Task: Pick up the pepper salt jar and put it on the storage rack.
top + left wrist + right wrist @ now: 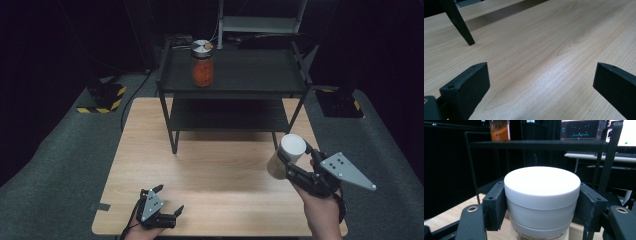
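The bench [210, 165] carried a black two-tier shelf [235, 75] at its far edge, an orange-filled jar [202, 64] on the top tier. Right tool [292, 162] clenched a white-lidded jar [541, 195] just below the lid, raised off the bench near its right edge, probably bound for the shelf. Left tool [170, 200] rested released and empty at the near edge, out of the way.

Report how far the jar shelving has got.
Done: one jar with orange contents stands on the black rack, on its top shelf. In hand: the right gripper clamps a white-lidded jar above the table, near the rack. Left: setting it down. The left gripper is open over bare wood.
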Demonstrator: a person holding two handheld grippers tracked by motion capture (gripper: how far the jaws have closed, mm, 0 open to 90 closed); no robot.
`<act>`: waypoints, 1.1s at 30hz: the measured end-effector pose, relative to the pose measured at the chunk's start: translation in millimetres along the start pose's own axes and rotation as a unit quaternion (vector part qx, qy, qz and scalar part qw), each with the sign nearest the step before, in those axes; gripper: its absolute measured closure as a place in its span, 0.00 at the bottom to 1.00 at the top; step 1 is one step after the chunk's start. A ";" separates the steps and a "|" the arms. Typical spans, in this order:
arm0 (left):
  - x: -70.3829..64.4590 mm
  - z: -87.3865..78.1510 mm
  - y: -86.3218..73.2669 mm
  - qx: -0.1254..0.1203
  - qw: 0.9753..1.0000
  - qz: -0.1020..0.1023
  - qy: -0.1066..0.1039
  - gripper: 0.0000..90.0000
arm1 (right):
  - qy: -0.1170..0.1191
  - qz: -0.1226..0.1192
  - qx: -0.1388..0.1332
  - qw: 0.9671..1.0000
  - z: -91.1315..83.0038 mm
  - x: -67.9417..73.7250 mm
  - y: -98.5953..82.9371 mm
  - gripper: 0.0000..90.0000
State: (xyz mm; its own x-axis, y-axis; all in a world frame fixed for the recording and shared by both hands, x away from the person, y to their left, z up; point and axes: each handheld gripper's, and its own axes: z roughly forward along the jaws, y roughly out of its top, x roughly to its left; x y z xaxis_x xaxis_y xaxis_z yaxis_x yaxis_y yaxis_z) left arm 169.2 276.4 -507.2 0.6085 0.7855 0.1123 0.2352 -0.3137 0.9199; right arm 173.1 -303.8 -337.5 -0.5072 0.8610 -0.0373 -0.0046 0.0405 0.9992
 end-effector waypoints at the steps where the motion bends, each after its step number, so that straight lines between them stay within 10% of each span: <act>1: 0.2 0.0 0.0 0.000 1.000 -0.001 0.000 0.01 | 0.000 0.000 -0.001 1.000 1.1 -0.5 4.0 0.37; 33: 2.9 -1.4 -1.1 -0.001 1.000 -0.010 -0.007 0.01 | -0.017 -0.011 -0.035 0.999 74.3 -15.8 126.9 0.37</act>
State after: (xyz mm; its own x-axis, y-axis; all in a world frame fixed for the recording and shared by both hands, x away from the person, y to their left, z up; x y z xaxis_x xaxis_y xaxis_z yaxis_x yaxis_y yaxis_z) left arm 169.6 279.8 -507.3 0.6144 0.7839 0.0891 0.2453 -0.2972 0.9228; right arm 244.5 -274.6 -211.3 -0.4764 0.8772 -0.0594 -0.0774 0.0254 0.9967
